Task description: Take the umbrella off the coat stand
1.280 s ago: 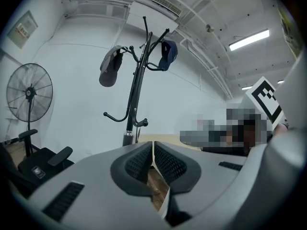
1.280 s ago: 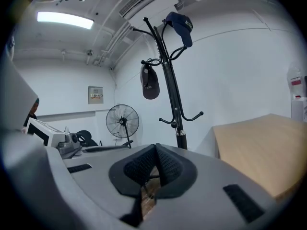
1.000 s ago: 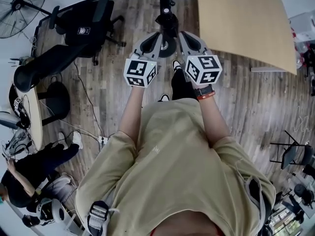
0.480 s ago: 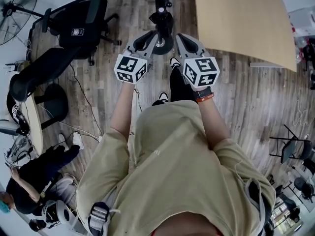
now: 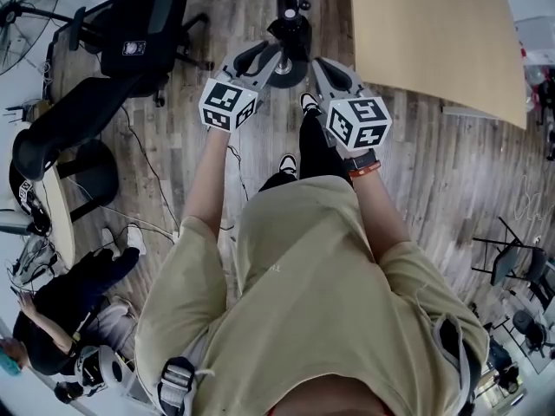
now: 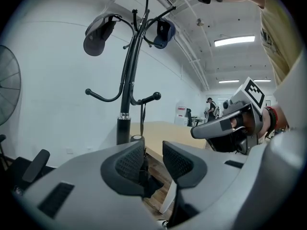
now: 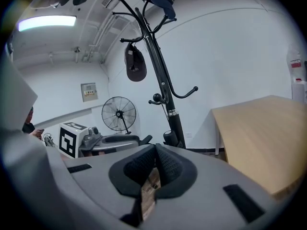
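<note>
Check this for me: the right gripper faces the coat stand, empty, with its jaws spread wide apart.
One thing is wrong. The right gripper does face the coat stand and holds nothing, but its jaws are closed together, not spread wide apart. The right gripper view shows this.

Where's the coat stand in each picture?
Head view: coat stand at top middle, seen from above.
Left gripper view: coat stand tall, left of middle.
Right gripper view: coat stand tall, in the middle.
Shared landmark: wooden table, right of the stand in every view.
</note>
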